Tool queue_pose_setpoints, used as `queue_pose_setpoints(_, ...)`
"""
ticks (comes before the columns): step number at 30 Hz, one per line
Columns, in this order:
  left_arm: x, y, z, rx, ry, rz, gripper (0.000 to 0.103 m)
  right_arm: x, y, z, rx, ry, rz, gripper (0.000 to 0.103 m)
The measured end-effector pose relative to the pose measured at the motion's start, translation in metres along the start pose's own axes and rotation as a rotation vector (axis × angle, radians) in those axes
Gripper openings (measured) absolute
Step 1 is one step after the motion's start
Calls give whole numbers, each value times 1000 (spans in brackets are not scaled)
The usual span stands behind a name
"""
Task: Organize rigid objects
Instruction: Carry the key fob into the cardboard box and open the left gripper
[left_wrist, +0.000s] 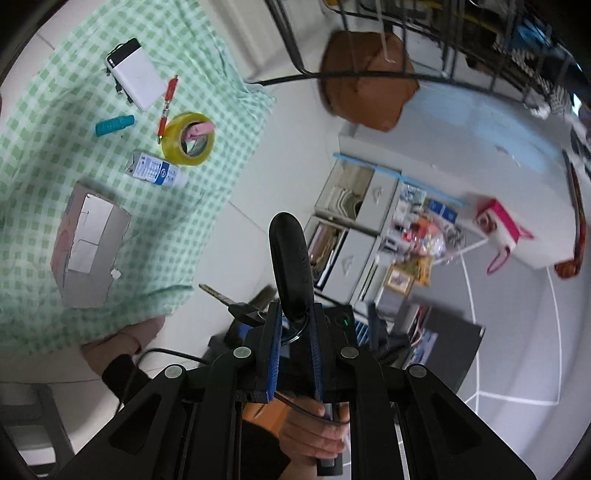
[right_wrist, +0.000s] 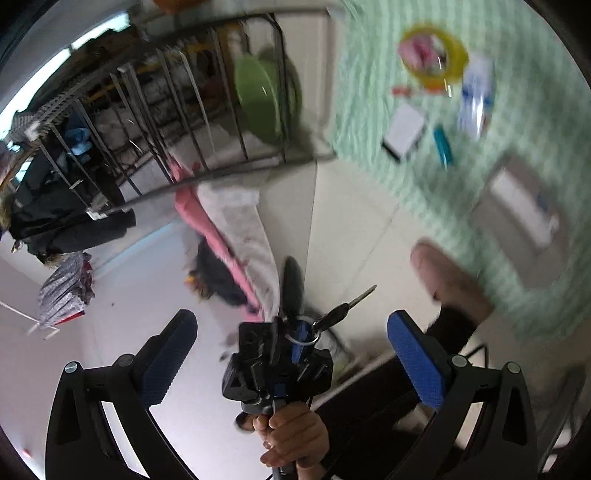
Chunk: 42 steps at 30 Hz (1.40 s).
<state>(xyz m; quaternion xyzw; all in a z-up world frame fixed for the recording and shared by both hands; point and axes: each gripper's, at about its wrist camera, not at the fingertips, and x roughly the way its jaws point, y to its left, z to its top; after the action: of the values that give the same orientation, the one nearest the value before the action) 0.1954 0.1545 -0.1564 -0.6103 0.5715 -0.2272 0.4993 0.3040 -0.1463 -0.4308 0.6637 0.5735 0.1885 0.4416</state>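
My left gripper (left_wrist: 295, 310) is shut on the lower end of a black key fob (left_wrist: 290, 258), held up in the air and away from the cloth. A metal ring and a key (left_wrist: 221, 295) hang off to its left. In the right wrist view my right gripper (right_wrist: 291, 321) stands wide open with nothing on its blue pads (right_wrist: 417, 365). The left gripper (right_wrist: 284, 350), with the fob (right_wrist: 293, 284) and key (right_wrist: 347, 302), sits between and beyond them. On the green checked cloth (left_wrist: 29, 166) lie a white power bank (left_wrist: 136, 77), a red pen (left_wrist: 168, 107), a teal piece (left_wrist: 114, 125), a yellow tape roll (left_wrist: 188, 138), a blue-white carton (left_wrist: 155, 171) and an open cardboard box (left_wrist: 88, 251).
A black wire rack (left_wrist: 295, 44) and a brown bag (left_wrist: 369, 81) stand past the cloth. Grey drawers (left_wrist: 351, 229) with clutter are on the floor. The right wrist view shows a green bowl (right_wrist: 258, 99) in the rack and pink and grey cloth (right_wrist: 236, 236) on the floor. A person's hand (right_wrist: 291, 432) grips the handle.
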Motion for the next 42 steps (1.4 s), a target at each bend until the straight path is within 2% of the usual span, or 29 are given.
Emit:
queue_pose_setpoints(4,-9,-1,-4,33,21,12,12,27,-6,-8,23,88,-7,101)
queue_pose_setpoints(7,-12,3,-5,45,49,24,12,37,-6,-13,1,128,-9,96)
queue_pose_setpoints(10,-15,6,-6,55,77,33,12,43,-2,-13,-48,134,-30,78)
queue_pose_setpoints(12,-16,6,-6,75,84,47,12,43,-3,-14,-70,128,-52,55)
queue_pose_setpoints(13,-13,3,-7,84,87,52,12,42,-3,-13,-80,123,-71,49)
queue_pose_setpoints(15,-13,0,-6,95,90,54,12,37,-5,-12,-101,102,-116,27)
queue_pose_setpoints(17,-11,-2,-4,99,83,85,13,34,-6,-11,-113,82,-139,26)
queue_pose_setpoints(19,-4,-4,-7,87,67,132,28,30,-7,-9,-124,73,-143,26)
queue_pose_setpoints(20,-8,-2,-4,59,51,172,40,29,-8,-9,-128,64,-143,26)
queue_pose_setpoints(23,-22,2,10,-52,-38,243,52,15,-12,-2,-134,-3,-196,26)
queue_pose_setpoints(24,-31,4,18,-98,-97,270,60,9,-17,1,-134,-30,-252,26)
queue_pose_setpoints(25,-36,4,24,-129,-146,286,63,7,-21,4,-129,-42,-291,26)
queue_pose_setpoints(26,-49,6,35,-182,-235,308,67,5,-27,6,-120,-49,-331,26)
queue_pose_setpoints(29,-65,7,61,-298,-347,361,68,8,-51,14,-91,-49,-490,26)
queue_pose_setpoints(31,-65,9,76,-342,-353,358,68,17,-72,19,-73,-29,-610,26)
queue_pose_setpoints(33,-57,5,90,-313,-330,377,68,26,-86,22,-68,-4,-683,26)
queue_pose_setpoints(34,-56,2,96,-290,-328,430,68,35,-95,24,-70,17,-734,26)
queue_pose_setpoints(36,-56,7,88,-279,-339,486,68,45,-107,28,-88,41,-811,27)
queue_pose_setpoints(38,-44,7,80,-281,-303,484,68,54,-113,30,-102,47,-862,29)
queue_pose_setpoints(40,-30,6,75,-273,-253,491,68,57,-117,36,-111,22,-907,47)
queue_pose_setpoints(41,-24,7,76,-251,-239,512,68,56,-115,37,-120,-8,-919,63)
queue_pose_setpoints(42,-23,9,83,-232,-234,533,68,53,-112,39,-130,-34,-919,68)
